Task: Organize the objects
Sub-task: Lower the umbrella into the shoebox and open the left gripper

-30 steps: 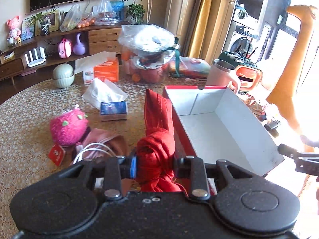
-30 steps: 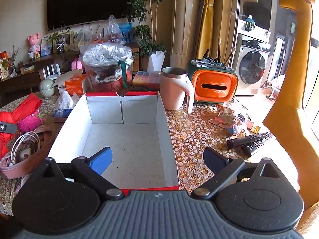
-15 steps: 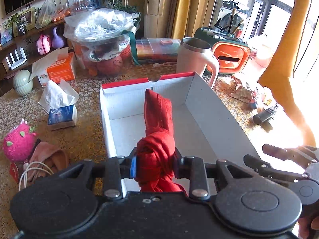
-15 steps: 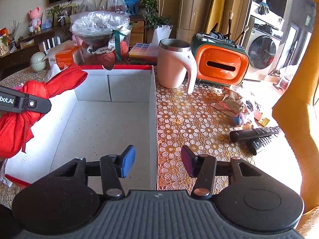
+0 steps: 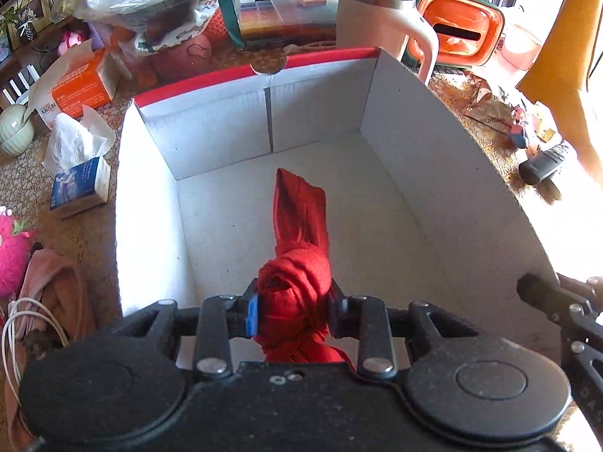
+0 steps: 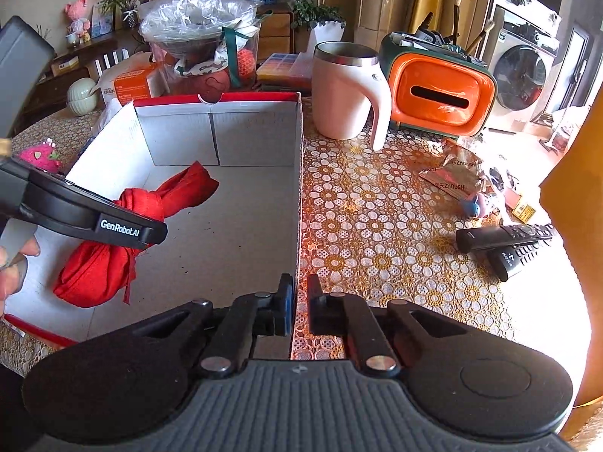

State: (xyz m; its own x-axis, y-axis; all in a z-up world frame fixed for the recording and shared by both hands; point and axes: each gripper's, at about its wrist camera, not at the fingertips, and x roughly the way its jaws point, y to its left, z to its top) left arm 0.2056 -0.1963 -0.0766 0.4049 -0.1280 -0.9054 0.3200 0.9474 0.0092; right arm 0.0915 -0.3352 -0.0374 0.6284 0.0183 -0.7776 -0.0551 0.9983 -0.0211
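Hanging: knotted red cloth bundle [image 5: 294, 293] is held inside the open white cardboard box with red rim [image 5: 433, 173], above its floor.
Left gripper [image 5: 292, 314]: tilted steeply down over the box, clenched on the cloth's knot.
Right gripper [image 6: 299, 303]: angled down at the box's right wall [image 6: 297, 203], fingers pinched on that wall's edge.
Table: floral-patterned cloth [image 6: 377, 203] is seen under the box.

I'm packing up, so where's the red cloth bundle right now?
The red cloth bundle is clamped in the left gripper, over the white box, near its left wall in the right wrist view.
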